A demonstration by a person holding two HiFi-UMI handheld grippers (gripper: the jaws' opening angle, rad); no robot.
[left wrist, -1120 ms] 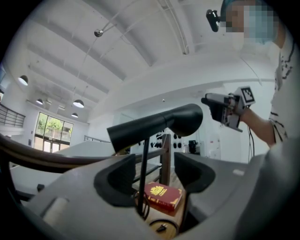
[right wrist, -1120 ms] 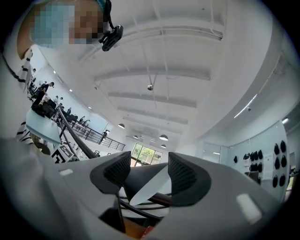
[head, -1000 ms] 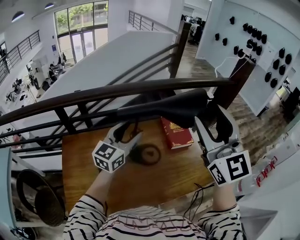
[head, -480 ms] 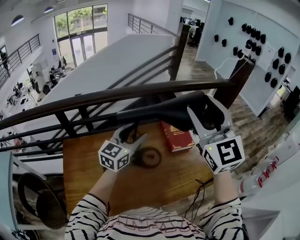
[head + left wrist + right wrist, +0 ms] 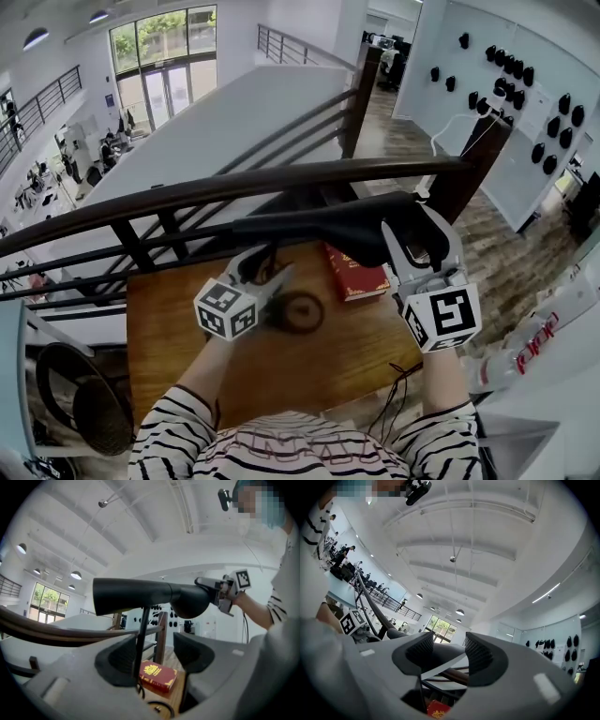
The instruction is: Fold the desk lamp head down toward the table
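You stand in a big bright room, by a long dark railing (image 5: 234, 187). On your right is a white wall (image 5: 441, 47) with black things (image 5: 511, 89) hanging on it, and a wood floor (image 5: 506, 244) below it. Right under you is a brown wooden counter (image 5: 309, 361). The long black lamp head (image 5: 328, 225) sticks out sideways above it, over the red book (image 5: 352, 272) and the round black lamp base (image 5: 298, 311). Your right gripper (image 5: 415, 230) has the lamp head's fat end between its jaws, and they are closing. Your left gripper (image 5: 262, 267) has its jaws spread wide, with the thin lamp pole (image 5: 142, 639) standing between them.
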